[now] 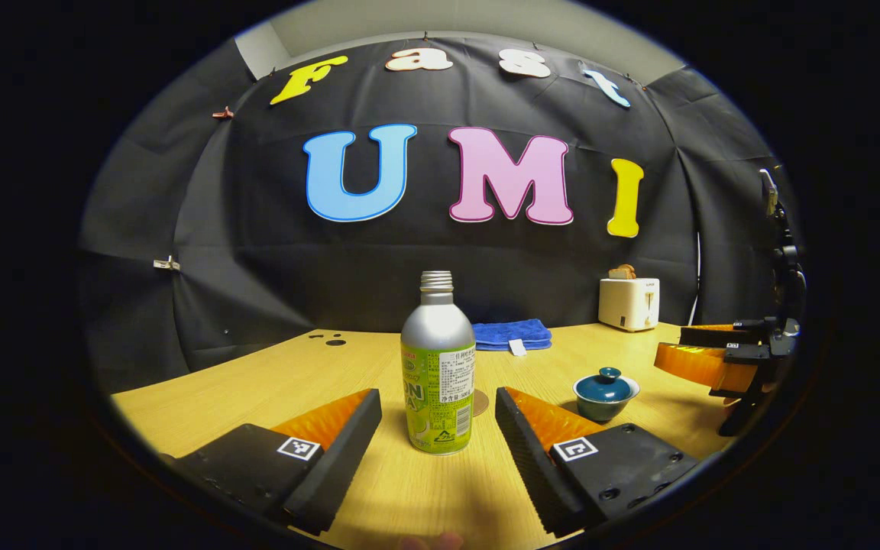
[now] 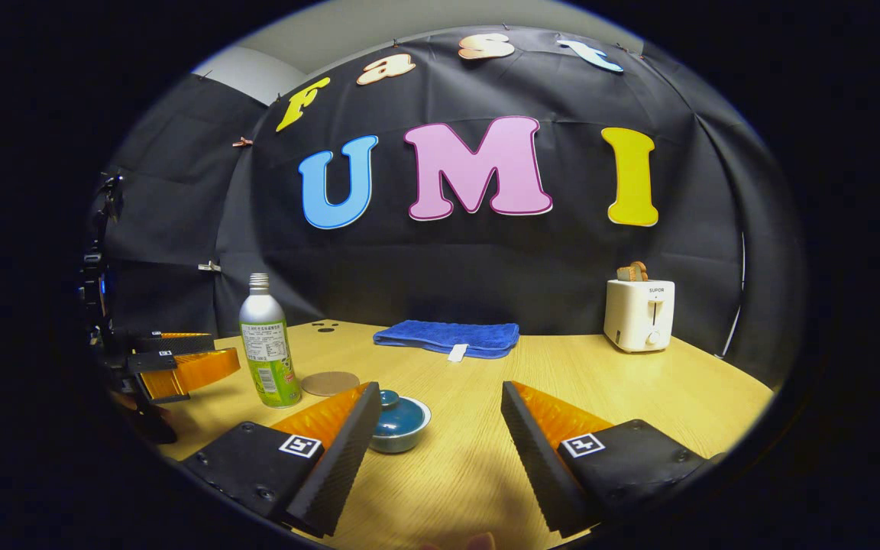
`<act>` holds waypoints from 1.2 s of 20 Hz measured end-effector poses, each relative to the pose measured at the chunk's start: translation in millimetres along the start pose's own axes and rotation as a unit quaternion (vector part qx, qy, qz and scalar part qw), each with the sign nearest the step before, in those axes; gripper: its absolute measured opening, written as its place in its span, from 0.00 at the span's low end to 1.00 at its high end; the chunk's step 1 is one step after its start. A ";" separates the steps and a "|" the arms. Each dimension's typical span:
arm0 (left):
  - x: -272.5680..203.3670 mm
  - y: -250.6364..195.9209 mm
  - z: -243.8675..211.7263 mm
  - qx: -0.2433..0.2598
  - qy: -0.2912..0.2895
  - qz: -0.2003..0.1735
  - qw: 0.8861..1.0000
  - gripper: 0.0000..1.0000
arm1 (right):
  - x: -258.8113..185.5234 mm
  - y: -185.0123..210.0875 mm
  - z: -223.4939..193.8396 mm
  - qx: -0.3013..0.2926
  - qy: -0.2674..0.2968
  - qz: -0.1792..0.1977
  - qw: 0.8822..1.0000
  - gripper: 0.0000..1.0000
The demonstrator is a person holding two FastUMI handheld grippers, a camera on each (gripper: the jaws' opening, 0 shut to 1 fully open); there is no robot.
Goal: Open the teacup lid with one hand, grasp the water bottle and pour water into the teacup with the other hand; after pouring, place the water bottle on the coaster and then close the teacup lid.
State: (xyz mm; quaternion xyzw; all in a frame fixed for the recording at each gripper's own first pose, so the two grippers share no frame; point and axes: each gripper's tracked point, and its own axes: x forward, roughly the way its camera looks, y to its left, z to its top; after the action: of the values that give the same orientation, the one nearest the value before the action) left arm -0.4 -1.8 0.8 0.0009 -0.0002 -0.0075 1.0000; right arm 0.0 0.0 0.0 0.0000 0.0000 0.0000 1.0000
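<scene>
Approach stage, before any grasp. Your left gripper [image 1: 438,428] stands with its fingers spread wide and nothing between the pads; the water bottle [image 1: 438,367] stands upright on the wooden table [image 1: 257,389], centred in the gap ahead but touching neither finger. Your right gripper [image 2: 438,428] is likewise spread and empty; the lidded teacup [image 2: 398,420] sits just beside its left finger (off centre, partly hidden by it). The round coaster [image 2: 330,383] lies flat near the bottle's base, between bottle and cup.

To lift the lid cleanly, first shift your right gripper leftward until the knob [image 2: 389,396] sits midway between the fingers, then descend and close on the knob alone, not the cup's rim. Raise it straight up, since a tilted pull would probably drag the cup. Advance the left gripper squarely onto the labelled body, below the shoulder, where the wall is straight.
</scene>
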 end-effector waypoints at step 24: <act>-0.7 0.4 -0.2 0.000 0.000 0.000 1.000 0.95 | 58.2 53.9 -30.6 -0.013 0.100 0.066 0.993 0.46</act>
State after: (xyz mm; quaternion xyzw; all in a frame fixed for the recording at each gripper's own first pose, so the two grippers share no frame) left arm -1.1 -1.3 0.6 0.0008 0.0000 -0.0078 1.0000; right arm 58.2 53.9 -30.6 -0.0132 0.0996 0.0657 0.9928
